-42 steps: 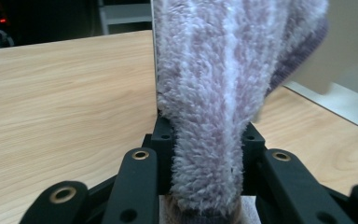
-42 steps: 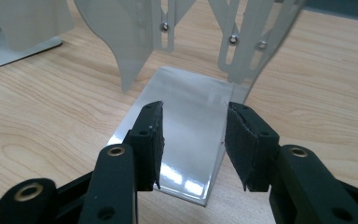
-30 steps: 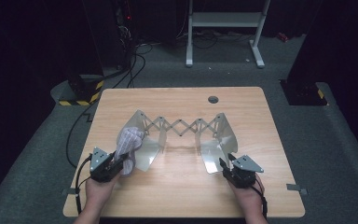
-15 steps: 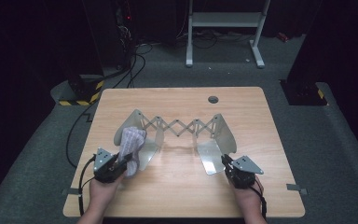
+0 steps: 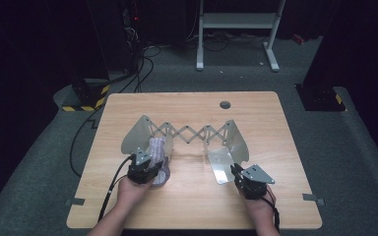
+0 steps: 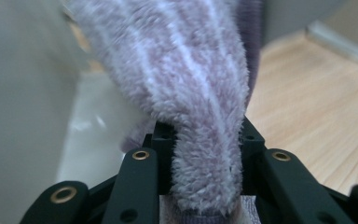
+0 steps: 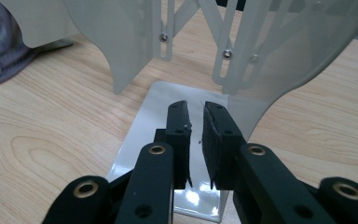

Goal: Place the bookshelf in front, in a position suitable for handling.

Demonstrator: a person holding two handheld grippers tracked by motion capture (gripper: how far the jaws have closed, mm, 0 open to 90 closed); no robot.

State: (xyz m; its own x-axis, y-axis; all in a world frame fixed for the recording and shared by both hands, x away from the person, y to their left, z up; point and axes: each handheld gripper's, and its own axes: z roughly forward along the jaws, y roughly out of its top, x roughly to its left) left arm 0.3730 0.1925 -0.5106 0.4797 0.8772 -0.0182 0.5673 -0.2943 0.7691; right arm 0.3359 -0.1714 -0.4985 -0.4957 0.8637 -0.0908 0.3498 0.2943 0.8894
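A fuzzy lilac striped sock (image 5: 157, 147) (image 6: 191, 93) hangs over the left plate (image 5: 134, 135) of a translucent scissor rack (image 5: 187, 132). My left gripper (image 5: 152, 161) (image 6: 205, 140) is shut on the sock's near end, the fabric bunched between its pads. My right gripper (image 5: 234, 170) (image 7: 196, 114) hovers over the rack's right base plate (image 5: 220, 164) (image 7: 156, 105). Its jaws have just been opening a little and stand a narrow slit apart with nothing between them.
The rack stands mid-table on the wooden top (image 5: 192, 201), its right upright plate (image 5: 235, 137) just beyond my right gripper. A round cable hole (image 5: 225, 104) lies at the far edge. Cables and a stand's legs are on the floor beyond.
My left hand has moved right and slightly forward with the sock, drawing it further along the left plate. The right hand has stayed in place.
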